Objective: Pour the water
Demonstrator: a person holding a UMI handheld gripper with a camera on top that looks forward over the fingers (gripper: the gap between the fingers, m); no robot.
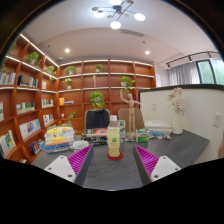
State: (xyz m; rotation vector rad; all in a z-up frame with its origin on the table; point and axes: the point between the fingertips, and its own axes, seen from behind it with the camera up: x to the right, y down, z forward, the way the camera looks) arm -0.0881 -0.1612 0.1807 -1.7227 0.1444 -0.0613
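While the gripper (113, 160) is hovering low over a dark grey desk (110, 172), its two fingers are standing well apart, the pink pads (79, 158) on their inner faces pressing on nothing. A pale, translucent bottle or tall cup (115, 139) is standing upright on the desk straight ahead, lined up with the middle of the gap between the fingers but lying beyond their tips, not yet between them. Its long axis is running vertically, so the open fingers are facing its sides squarely. Judging from this, the coming move is calling for a straight push forward until the container is sitting between the pads, then a squeeze. Whether it is holding water cannot be told. Stacked books or boxes (58, 139) are lying to the left of it, and wooden shelves (30, 95) with trailing plants are lining the room behind.
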